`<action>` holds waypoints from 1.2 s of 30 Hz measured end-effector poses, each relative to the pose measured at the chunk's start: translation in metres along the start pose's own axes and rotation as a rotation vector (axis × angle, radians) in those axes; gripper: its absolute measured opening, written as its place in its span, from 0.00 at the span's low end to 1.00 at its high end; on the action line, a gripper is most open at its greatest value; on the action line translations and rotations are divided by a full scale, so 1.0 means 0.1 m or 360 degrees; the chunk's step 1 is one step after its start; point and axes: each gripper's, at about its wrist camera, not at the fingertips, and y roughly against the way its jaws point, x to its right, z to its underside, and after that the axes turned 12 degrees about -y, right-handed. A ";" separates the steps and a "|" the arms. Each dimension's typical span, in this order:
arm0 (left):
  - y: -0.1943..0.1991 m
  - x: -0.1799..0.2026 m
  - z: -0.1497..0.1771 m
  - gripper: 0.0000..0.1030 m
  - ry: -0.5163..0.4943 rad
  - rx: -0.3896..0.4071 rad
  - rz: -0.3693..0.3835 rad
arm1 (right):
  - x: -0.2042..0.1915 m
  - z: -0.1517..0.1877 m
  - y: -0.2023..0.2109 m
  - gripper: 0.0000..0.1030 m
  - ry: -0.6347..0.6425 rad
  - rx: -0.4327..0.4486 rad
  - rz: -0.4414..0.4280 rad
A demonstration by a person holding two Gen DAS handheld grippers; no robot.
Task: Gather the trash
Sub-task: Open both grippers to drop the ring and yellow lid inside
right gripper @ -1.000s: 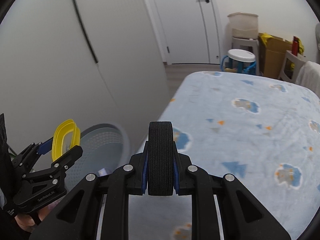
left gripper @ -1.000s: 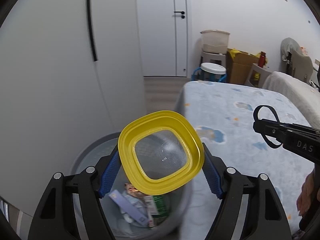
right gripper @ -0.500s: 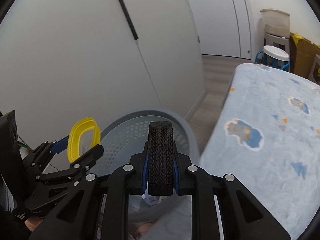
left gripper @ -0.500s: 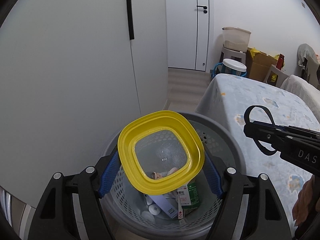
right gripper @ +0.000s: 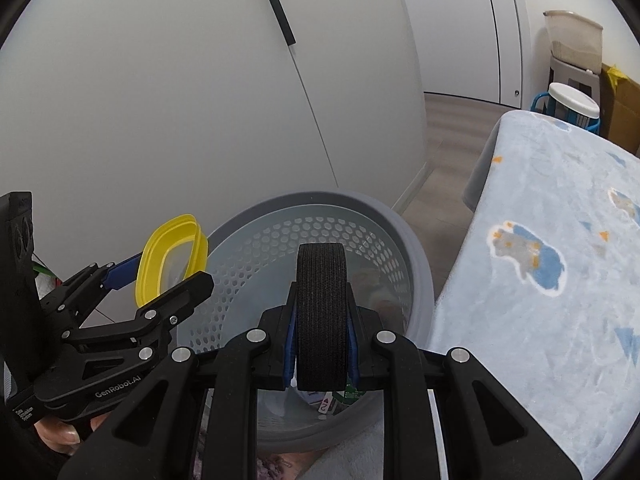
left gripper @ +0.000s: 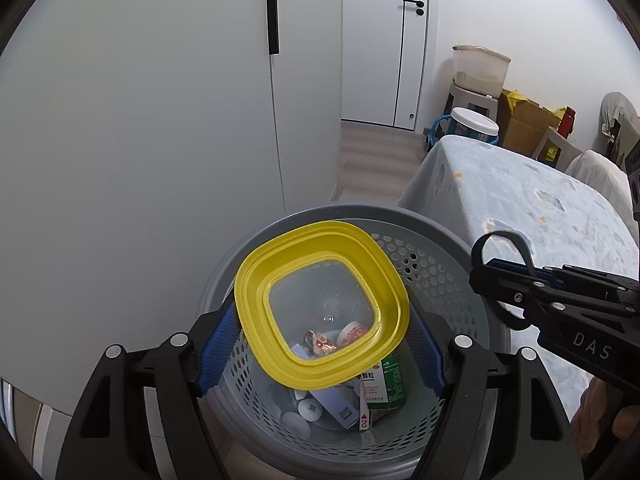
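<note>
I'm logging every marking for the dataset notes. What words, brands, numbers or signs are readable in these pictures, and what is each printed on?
"DAS": side of the right tool, left wrist view.
"GenRobot.AI": body of the left tool, right wrist view.
"2" with a red heart: playing card in the grey basket.
"颗粒": green-and-white medicine box in the basket; its smaller print is unreadable.
QR code on the blue-white pack: too small to read.
Small label at the left tool's base: blurred.

Half-hidden trash
The yellow lid (left gripper: 321,307) covers much of the basket's (left gripper: 448,248) trash; the green box's (left gripper: 390,384) print is unreadably small.
</note>
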 end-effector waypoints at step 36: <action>0.00 -0.06 0.03 0.83 0.0058 -0.0025 -0.0100 | 0.02 0.03 0.08 0.56 -0.0006 0.0063 0.0008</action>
